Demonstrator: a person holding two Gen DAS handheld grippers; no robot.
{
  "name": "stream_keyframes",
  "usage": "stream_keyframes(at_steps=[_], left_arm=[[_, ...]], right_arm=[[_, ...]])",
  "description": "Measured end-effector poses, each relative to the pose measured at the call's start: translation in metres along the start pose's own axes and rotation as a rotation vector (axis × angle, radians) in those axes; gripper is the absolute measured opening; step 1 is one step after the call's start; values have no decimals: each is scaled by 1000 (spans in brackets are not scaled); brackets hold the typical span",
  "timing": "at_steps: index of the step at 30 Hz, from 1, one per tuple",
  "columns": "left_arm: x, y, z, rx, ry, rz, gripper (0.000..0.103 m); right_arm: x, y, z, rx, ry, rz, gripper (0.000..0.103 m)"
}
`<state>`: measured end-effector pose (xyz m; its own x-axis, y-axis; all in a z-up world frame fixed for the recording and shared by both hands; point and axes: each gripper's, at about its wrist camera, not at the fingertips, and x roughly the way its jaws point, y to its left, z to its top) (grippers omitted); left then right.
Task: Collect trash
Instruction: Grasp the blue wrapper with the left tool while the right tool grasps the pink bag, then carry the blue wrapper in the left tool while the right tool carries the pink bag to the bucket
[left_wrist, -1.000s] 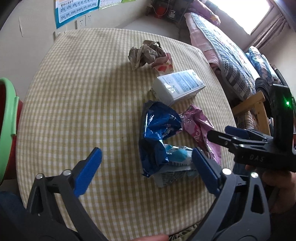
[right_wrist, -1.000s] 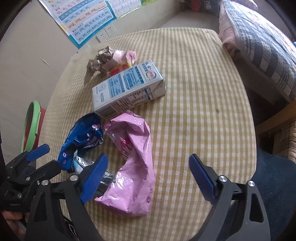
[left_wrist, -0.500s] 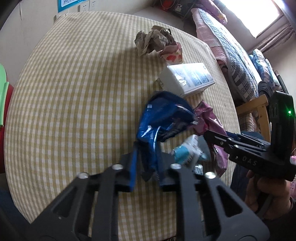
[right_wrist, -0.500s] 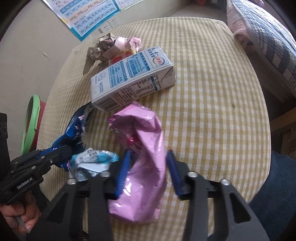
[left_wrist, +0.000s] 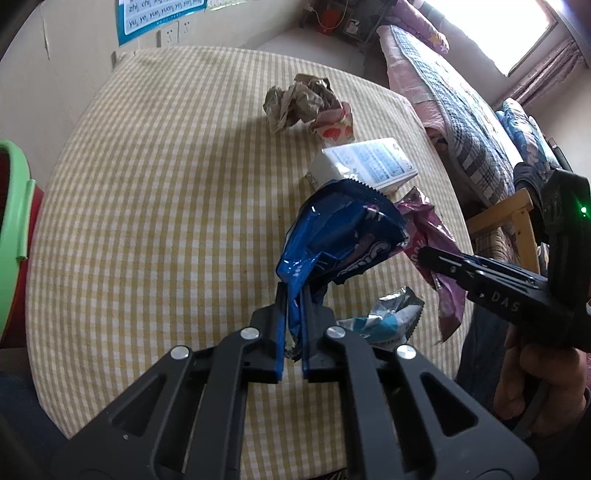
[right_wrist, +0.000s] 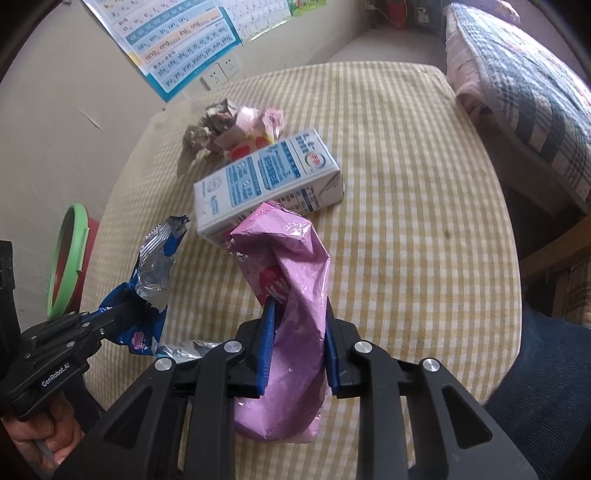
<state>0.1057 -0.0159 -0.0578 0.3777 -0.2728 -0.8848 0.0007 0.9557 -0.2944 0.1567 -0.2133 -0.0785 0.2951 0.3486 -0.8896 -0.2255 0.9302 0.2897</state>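
My left gripper (left_wrist: 292, 295) is shut on a blue snack wrapper (left_wrist: 340, 236) and holds it above the checked tablecloth (left_wrist: 166, 206). My right gripper (right_wrist: 297, 314) is shut on a pink snack bag (right_wrist: 291, 280) and holds it raised. A light-blue and silver wrapper (left_wrist: 388, 321) lies on the cloth near the front edge. A white and blue milk carton (right_wrist: 266, 181) lies on its side mid-table. Crumpled brown paper with a pink wrapper (left_wrist: 306, 103) lies behind it. The left gripper with the blue wrapper (right_wrist: 136, 314) shows in the right wrist view.
A red bin with a green rim (left_wrist: 11, 236) stands left of the table; it also shows in the right wrist view (right_wrist: 68, 258). A bed with a plaid quilt (left_wrist: 461, 122) and a wooden chair (left_wrist: 517, 221) stand to the right. A wall with posters (right_wrist: 177, 40) is behind.
Both grippers went from open to shut: the left on the blue wrapper, the right on the pink bag. Both pieces have since been lifted off the cloth.
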Motion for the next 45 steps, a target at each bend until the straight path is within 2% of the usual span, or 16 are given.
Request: stream_keyframes(at_steps=[13,26,35,45], left_arm=[[-32,10,-8,-20,-72,22,6],[-60,31,-19,-65,-132,36,6],[-85,60,-31,-121,-205,81,6],[-124,120,-49,-243,-293,163,6]], right_arm=[[-26,20,-1,-55,-71,-14,23],[-41,64,1,-133,-104,3,23],[-46,96,3,-197,-124,31,23],[-41,150,2,-299,-126,80,23]])
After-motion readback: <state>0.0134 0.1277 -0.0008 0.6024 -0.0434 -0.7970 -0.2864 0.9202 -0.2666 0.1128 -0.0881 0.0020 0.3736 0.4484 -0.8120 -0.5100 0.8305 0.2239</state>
